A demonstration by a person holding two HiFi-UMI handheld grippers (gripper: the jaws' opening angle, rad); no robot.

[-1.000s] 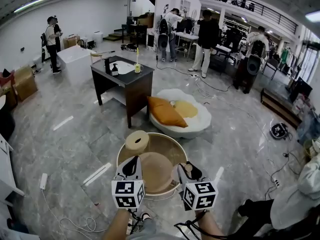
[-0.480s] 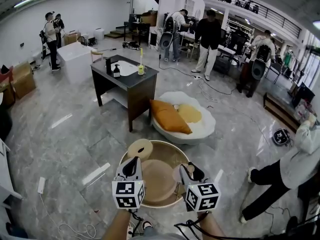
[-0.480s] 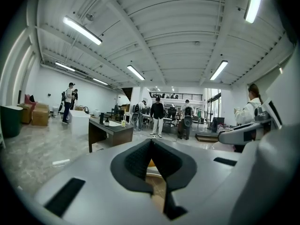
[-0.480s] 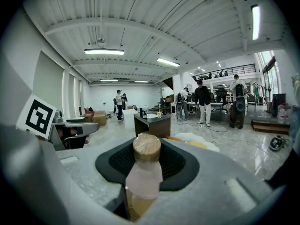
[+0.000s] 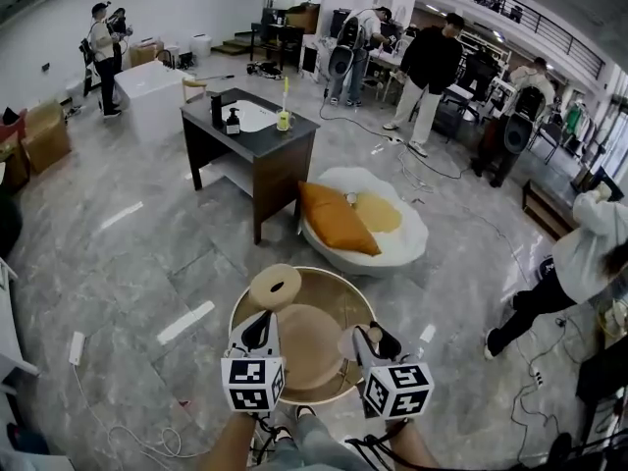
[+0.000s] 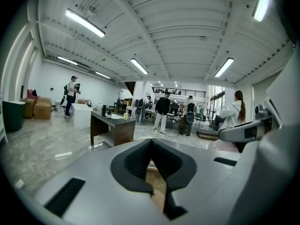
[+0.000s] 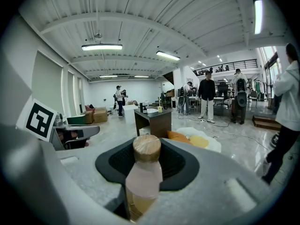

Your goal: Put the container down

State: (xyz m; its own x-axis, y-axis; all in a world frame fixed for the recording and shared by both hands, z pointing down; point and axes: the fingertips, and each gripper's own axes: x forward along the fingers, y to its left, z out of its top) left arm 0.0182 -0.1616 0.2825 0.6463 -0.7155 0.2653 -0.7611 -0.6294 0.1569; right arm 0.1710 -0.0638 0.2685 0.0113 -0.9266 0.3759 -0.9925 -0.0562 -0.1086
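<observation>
Two arms are cut off at the bottom edge of the head view. The left gripper [image 5: 259, 326] is clenched on the thin rim of the container [image 5: 339, 290]. Only a sliver of light wood is seen between its dark, ribbed pads. The right gripper [image 5: 372, 340] is clenched on a bottle [image 7: 143, 175]. The bottle is round, pale pink and cloudy, with a flat wooden cap [image 7: 146, 148]. Its bottom is hidden behind the grey jaws. A white cube with black square marks is carried on each gripper.

The container is held up off the floor [image 5: 137, 263], between the two grippers and just in front of them. It is a big round tub, wood-coloured, with a thin wall. A smooth tan mound [image 5: 306, 340] is seen inside it, but what it is cannot be told. A short tan roll [image 5: 274, 287] with a hole in the middle is seen at the far left rim. Whether the bottle touches the container cannot be told.

The floor is grey, shiny stone with pale streaks. Farther off, a white, round, soft bed [image 5: 404, 248] is laid on it. An orange cushion [image 5: 337, 221] and a yellow one [image 5: 379, 213] are laid on the bed. Behind it a dark, boxy desk [image 5: 270, 155] is seen. The things on top are too small to be made out. People are seen standing far back.
</observation>
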